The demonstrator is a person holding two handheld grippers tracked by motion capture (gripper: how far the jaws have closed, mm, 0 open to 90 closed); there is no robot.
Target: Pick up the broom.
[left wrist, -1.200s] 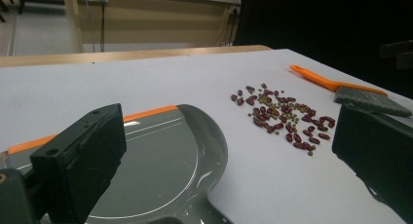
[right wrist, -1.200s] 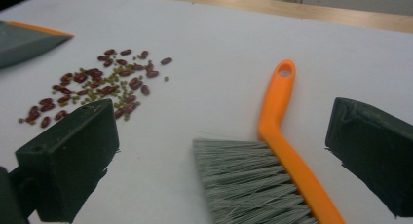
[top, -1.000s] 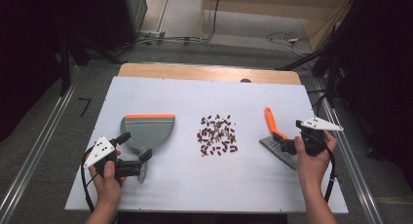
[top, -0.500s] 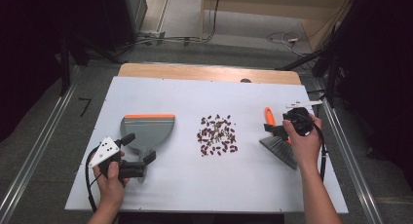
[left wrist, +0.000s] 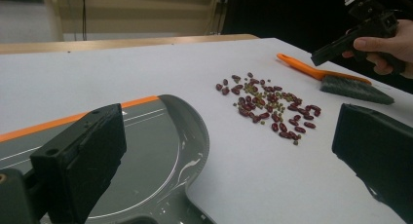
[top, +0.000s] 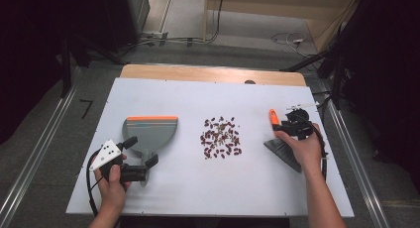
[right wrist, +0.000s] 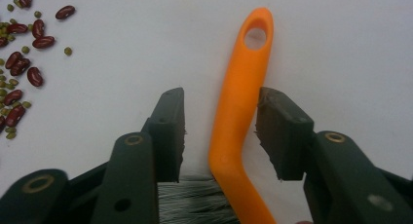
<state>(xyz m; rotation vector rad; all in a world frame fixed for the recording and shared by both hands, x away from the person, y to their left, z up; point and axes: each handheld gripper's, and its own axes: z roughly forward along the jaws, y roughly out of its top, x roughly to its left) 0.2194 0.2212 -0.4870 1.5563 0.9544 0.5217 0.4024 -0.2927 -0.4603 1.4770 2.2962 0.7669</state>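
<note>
A brush lies at the right of the white table, its orange handle (top: 272, 117) pointing away and its grey bristles (top: 284, 150) nearer the person. My right gripper (top: 283, 128) is down over that handle (right wrist: 238, 102). The right gripper (right wrist: 221, 121) has just been closing, with the handle between its jaws. The right pad (right wrist: 272, 121) sits at the handle, while a gap remains at the left pad (right wrist: 173, 126). A pile of red and green beans (top: 220, 138) lies mid-table. My left gripper (top: 142, 151) stands open around the stem of the grey dustpan (top: 148, 131).
The dustpan (left wrist: 146, 151) has an orange front lip and faces away from the person. The beans (left wrist: 270, 107) lie between the dustpan and the brush (left wrist: 341, 83). A wooden strip (top: 213, 74) borders the table's far edge. Dark stands and cables are on the floor beyond.
My right gripper has moved left from beside the brush onto its orange handle, and its jaws have narrowed around it. The left gripper has stayed by the dustpan.
</note>
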